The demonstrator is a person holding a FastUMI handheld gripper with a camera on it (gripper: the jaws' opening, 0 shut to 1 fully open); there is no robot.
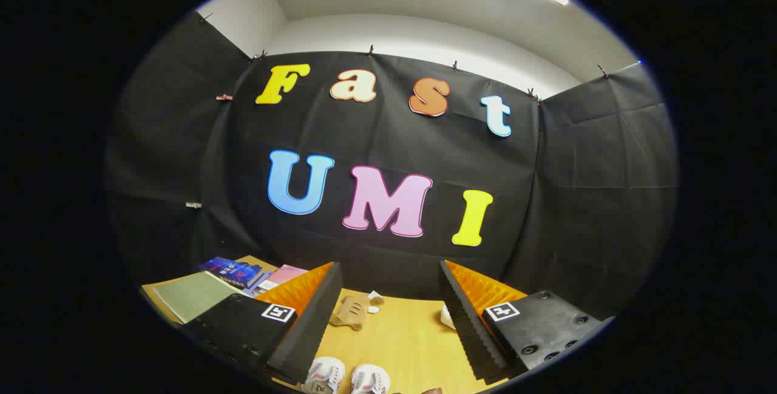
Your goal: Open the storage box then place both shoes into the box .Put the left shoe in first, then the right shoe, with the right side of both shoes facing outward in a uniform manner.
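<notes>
Spread wide and holding nothing, the ridged fingers [388,315] hang above the smooth wooden counter [400,339], likely lining up a first move, with two rounded white shoes [347,377] between and beneath them, a tan plush toy [353,312] beyond, and flat books [234,272] alongside.

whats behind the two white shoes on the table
Beyond the two white shoes, between the open gripper's fingers, lies a tan plush toy on the wooden table. The right finger covers most of another white thing.
</notes>
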